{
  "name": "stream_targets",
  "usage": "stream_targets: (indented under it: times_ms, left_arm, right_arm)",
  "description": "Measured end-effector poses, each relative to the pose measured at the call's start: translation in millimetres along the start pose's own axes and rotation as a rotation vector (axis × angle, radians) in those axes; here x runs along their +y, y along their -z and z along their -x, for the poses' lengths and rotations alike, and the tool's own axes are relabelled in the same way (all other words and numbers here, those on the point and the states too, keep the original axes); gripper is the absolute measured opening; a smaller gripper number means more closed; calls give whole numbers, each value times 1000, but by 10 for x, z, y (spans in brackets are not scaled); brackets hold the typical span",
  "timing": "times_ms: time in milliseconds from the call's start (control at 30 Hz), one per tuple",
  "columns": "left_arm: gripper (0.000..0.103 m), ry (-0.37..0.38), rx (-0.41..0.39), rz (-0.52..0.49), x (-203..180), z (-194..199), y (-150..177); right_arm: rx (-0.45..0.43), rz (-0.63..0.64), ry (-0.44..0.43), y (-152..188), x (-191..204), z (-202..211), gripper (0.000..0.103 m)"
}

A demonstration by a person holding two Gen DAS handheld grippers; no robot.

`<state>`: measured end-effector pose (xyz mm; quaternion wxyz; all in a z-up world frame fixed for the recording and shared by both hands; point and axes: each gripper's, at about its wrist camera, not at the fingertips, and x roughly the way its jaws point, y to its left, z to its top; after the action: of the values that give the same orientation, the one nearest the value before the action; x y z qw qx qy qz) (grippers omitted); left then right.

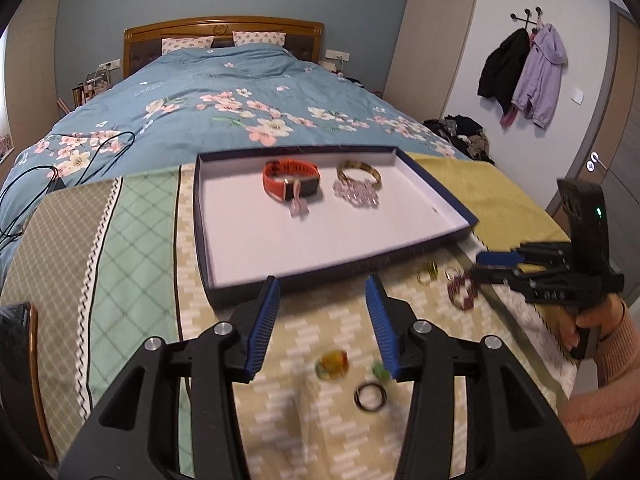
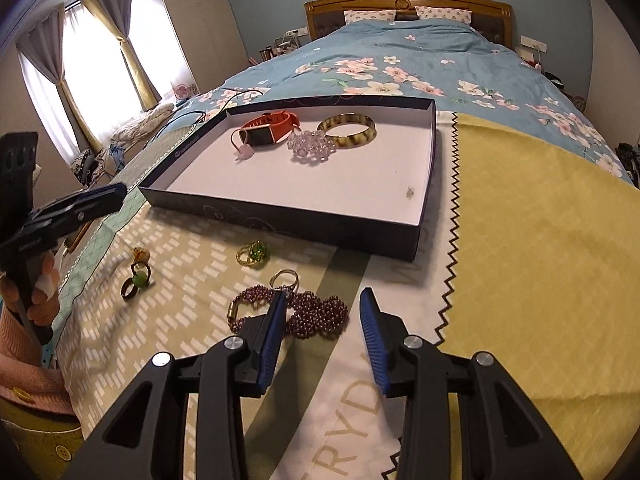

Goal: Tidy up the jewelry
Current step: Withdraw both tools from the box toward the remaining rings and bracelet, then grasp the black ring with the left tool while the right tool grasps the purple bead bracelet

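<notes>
Left gripper (image 1: pixel 322 284) parted, empty (rings (image 1: pixel 370 397) below), right gripper (image 2: pixel 323 300) parted above beaded bracelet (image 2: pixel 316 314), nothing gripped.

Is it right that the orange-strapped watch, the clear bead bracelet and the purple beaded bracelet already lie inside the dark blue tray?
Not quite. The purple beaded bracelet lies outside, on the cloth before the dark blue tray, as the right wrist view shows. The orange-strapped watch and clear bead bracelet are inside.

Open white floor across near half of box (image 2: pixel 424 236); watch (image 2: pixel 266 128), 2 bracelets (image 2: pixel 312 146) crowding far side.
</notes>
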<state>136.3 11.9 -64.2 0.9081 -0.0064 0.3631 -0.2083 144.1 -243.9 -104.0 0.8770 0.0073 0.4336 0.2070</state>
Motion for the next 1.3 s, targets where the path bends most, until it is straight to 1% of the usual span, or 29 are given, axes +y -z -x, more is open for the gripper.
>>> stream_targets:
  times_ms: [133,200,267,333,400,500,567,733,767,833,967,1100,1300]
  left_arm:
    - [44,45,29,-36,-116,35,171]
    - [44,66,50,-54,-178,31,258]
    - [44,75,75,-64,-234,19,349]
    - [44,82,98,-53,-254,0,427]
    - [43,88,115,-45,-260,-20,480]
    - [42,84,137,-29,-242,-48,538]
    - [41,81,162,-13,-228,-84,577]
    - [38,68,168,-30,-256,-89,569]
    - [36,61,172,-32,-262,-104,568]
    - [28,48,177,-40,-269,-128,555]
    - [22,28,179,-46,-280,-157,538]
    - [22,7,175,-72,-328,-159,546]
    - [22,8,168,-73,-357,-144,551]
  right_arm:
    - [0,16,15,15,33,2,35]
    - [2,26,21,21,53,1,30]
    - [5,37,29,29,74,6,27]
    - [5,41,31,36,87,14,24]
    - [6,39,26,46,99,22,16]
    - [4,43,22,62,125,37,10]
    - [1,38,18,66,139,47,9]
    - [-19,26,-20,74,188,136,8]
    - [-28,25,-31,68,207,170,7]
    - [-44,32,-38,55,247,228,7]
    - [-65,42,-52,19,313,293,7]
    - [-79,51,-69,-19,371,317,7]
    - [-100,61,-88,-55,439,363,7]
